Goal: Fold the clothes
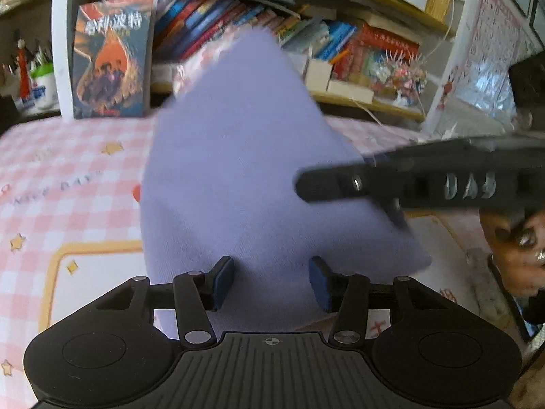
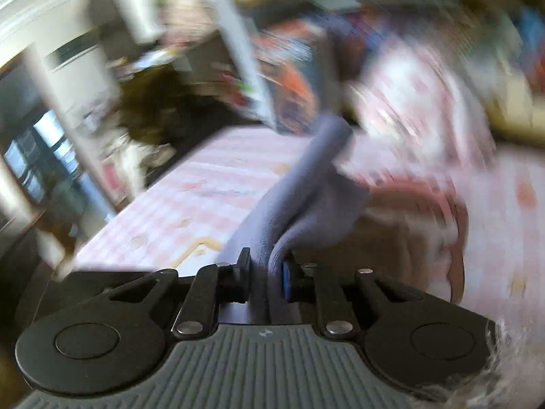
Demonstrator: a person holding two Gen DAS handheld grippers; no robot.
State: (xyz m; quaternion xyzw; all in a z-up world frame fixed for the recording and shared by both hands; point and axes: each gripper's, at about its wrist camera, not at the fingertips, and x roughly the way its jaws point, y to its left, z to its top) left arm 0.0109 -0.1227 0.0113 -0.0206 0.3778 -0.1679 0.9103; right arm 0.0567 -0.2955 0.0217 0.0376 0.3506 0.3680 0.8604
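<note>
Right wrist view: the right tool (image 2: 265, 277) is clamped on a bunched edge of the lavender cloth (image 2: 299, 197), lifted above the pink checked counter (image 2: 177, 204). The left tool (image 1: 271, 281) gapes wide, gripping nothing. The cloth may slip or fold crooked on one pinch. The counter cover reads "NICE DAY" (image 1: 56, 189).

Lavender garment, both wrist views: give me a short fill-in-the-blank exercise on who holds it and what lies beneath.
1. The right gripper has its jaws ____ on the lavender garment.
2. The left gripper has its jaws ____, with the cloth hanging just ahead of them.
3. The tablecloth beneath is checked in white and ____.
4. Behind the garment in the left wrist view, a shelf holds a row of ____.

Missing words: shut; open; pink; books
</note>
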